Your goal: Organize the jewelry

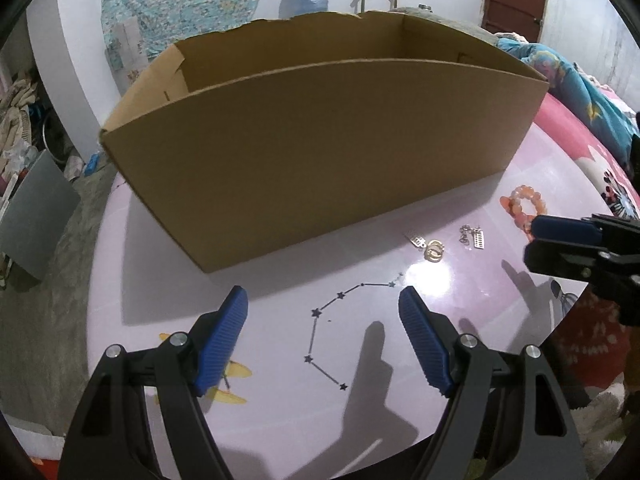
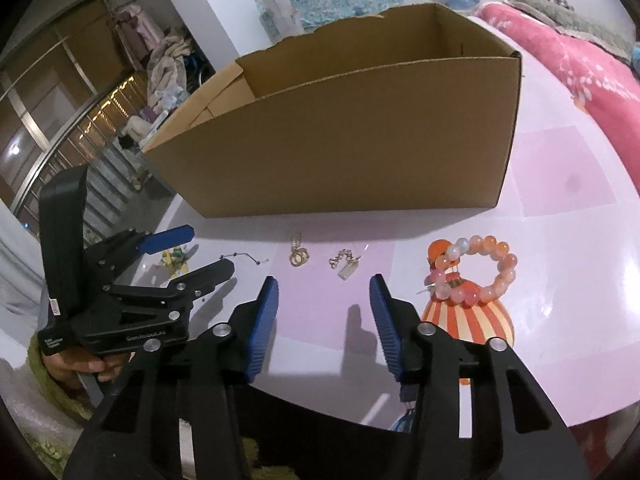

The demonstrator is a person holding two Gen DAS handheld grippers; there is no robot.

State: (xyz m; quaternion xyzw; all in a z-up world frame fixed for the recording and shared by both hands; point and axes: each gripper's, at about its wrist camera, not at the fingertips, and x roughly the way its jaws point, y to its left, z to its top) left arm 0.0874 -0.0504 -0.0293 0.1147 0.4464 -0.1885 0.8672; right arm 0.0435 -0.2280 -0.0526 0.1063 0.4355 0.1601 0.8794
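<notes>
Right, both my jaws stand apart, empty: right gripper [image 2: 324,280], left gripper [image 1: 322,294]. Bead bracelet [image 2: 476,270] lies right on the desk [image 2: 560,168], near the box [image 2: 352,136]. Probably light, rigid, slippery; I'd pinch across one side.

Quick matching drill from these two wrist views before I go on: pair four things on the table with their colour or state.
1. cardboard box
2. beaded bracelet
3. gold rings
4. left gripper

a. pink and orange, on a striped balloon print
b. open over the star chain
c. brown, open-topped
d. lying between box and grippers, untouched

Pairs: 1-c, 2-a, 3-d, 4-b
</notes>
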